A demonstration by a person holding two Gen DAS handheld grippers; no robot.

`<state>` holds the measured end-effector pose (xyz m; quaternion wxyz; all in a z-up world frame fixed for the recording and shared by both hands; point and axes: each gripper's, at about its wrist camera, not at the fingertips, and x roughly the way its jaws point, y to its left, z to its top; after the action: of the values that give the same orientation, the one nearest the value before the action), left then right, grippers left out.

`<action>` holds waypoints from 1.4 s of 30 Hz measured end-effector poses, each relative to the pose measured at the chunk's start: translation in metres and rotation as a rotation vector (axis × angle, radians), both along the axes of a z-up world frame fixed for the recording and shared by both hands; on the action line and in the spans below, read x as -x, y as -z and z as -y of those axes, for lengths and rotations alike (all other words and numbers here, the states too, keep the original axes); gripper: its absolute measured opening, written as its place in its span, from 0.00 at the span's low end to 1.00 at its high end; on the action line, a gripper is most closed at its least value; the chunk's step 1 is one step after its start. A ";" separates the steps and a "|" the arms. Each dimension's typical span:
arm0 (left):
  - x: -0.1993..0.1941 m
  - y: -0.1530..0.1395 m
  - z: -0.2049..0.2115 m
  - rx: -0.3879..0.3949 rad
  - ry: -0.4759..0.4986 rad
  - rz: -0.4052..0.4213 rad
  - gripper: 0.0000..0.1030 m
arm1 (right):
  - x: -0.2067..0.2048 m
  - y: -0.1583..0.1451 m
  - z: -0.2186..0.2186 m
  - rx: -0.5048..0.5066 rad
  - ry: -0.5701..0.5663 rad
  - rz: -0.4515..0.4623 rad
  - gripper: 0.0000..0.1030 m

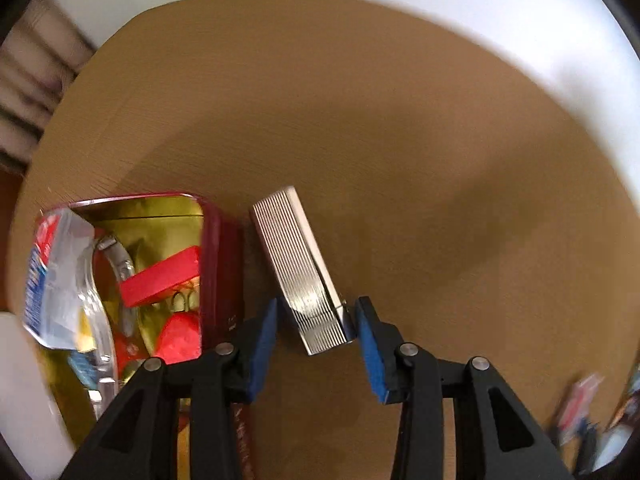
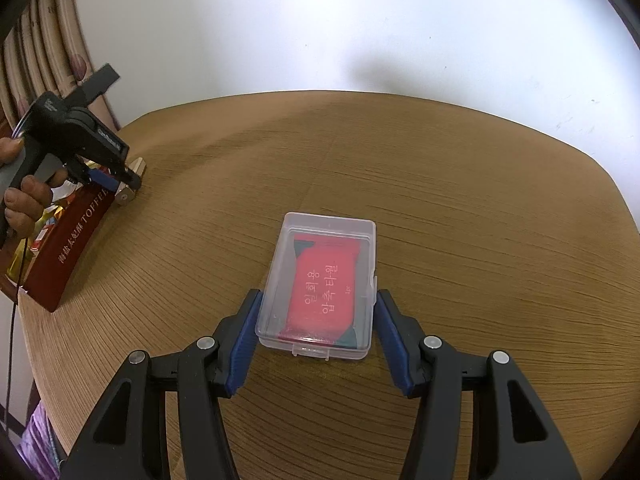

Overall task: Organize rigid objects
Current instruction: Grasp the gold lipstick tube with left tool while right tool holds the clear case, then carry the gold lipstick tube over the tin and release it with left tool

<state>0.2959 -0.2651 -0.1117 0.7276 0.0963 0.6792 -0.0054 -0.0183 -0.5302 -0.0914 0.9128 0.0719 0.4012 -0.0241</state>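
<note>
My left gripper point(image 1: 318, 322) is open around the near end of a ribbed silver bar point(image 1: 298, 268) lying on the wooden table point(image 1: 400, 140), next to a dark red tin box point(image 1: 220, 264). The box holds red pieces, a plastic wrapper and gold lining. My right gripper point(image 2: 318, 320) is open, its blue pads either side of a clear plastic case point(image 2: 320, 284) with a red packet inside, flat on the table. In the right wrist view the left gripper point(image 2: 112, 182) sits at far left, over the silver bar point(image 2: 130, 184) beside the red box point(image 2: 76, 240).
The round wooden table point(image 2: 440, 180) ends at a white wall behind. Curtains point(image 2: 52, 40) hang at the left. Blurred small items point(image 1: 580, 408) lie at the table's lower right in the left wrist view.
</note>
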 end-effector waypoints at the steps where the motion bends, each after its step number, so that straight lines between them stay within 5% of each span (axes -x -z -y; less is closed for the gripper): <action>1: -0.001 0.000 0.007 -0.030 0.038 0.013 0.41 | 0.000 0.000 0.000 0.000 0.000 -0.001 0.51; 8: -0.002 -0.003 0.004 0.121 0.039 0.059 0.45 | -0.002 0.001 -0.001 0.005 -0.001 -0.006 0.51; 17: 0.007 -0.014 0.008 0.119 0.030 0.091 0.32 | -0.006 0.002 -0.002 0.010 -0.004 -0.013 0.51; 25: 0.035 -0.034 0.007 0.152 0.066 0.139 0.32 | -0.011 0.004 -0.005 0.017 -0.003 -0.020 0.51; 37: 0.120 -0.123 -0.050 0.264 0.099 0.254 0.32 | -0.016 0.005 -0.016 0.047 0.000 -0.032 0.51; 42: 0.153 -0.145 -0.126 0.217 0.051 0.277 0.32 | -0.019 0.006 -0.024 0.069 0.000 -0.038 0.51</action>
<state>0.1432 -0.1393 0.0328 0.8200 0.0344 0.5651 -0.0839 0.0008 -0.5066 -0.0970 0.9071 0.0400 0.4173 -0.0392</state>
